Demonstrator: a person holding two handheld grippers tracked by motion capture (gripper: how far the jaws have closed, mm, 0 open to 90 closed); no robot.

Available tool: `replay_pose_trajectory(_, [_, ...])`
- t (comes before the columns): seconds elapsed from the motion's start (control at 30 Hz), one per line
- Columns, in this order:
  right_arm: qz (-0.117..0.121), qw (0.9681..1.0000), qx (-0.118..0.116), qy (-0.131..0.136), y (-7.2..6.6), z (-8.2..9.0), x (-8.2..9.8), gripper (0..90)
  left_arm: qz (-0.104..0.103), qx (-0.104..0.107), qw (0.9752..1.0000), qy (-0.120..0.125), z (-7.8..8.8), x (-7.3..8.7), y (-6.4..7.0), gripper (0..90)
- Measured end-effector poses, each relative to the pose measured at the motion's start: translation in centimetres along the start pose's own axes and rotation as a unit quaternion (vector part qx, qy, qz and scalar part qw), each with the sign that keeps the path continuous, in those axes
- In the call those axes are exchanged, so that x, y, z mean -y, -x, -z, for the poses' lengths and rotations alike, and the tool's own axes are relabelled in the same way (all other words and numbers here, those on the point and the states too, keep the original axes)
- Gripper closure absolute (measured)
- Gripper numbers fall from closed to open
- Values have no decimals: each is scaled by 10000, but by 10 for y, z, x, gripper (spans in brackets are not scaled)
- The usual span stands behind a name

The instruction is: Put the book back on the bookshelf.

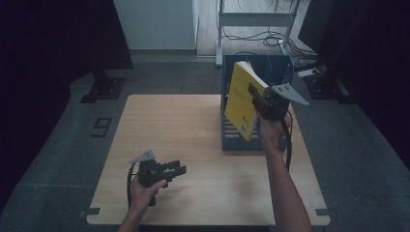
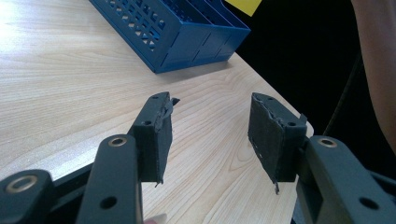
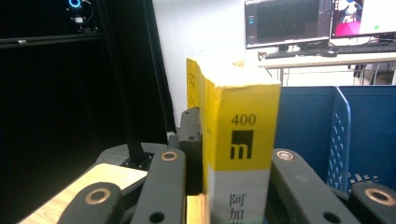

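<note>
Book (image 3: 240, 140), yellow, spine reading "400" above a black "m" logo and Chinese characters, is clamped in the right gripper (image 1: 261, 99) above the blue file holder (image 1: 278, 67). Left gripper (image 2: 210, 135) hangs open over the table (image 2: 70, 84), holding nothing.

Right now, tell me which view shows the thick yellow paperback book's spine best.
Right gripper view: the yellow paperback book faces it spine-on, printing readable. The high view shows its cover tilted over the blue rack; the left gripper view catches one yellow corner.
</note>
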State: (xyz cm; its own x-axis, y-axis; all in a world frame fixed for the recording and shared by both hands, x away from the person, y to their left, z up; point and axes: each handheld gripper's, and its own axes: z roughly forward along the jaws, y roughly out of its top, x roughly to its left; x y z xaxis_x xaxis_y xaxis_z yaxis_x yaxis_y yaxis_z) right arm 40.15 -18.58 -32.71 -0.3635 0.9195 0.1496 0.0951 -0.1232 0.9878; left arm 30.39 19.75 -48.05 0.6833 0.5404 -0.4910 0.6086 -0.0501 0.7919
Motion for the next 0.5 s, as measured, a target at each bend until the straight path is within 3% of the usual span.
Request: replay_pose_trajectory(0.5, [-4, 9999, 103, -61, -2, -16, 6, 747, -7, 27, 10000, -47, -1, 0, -1, 493])
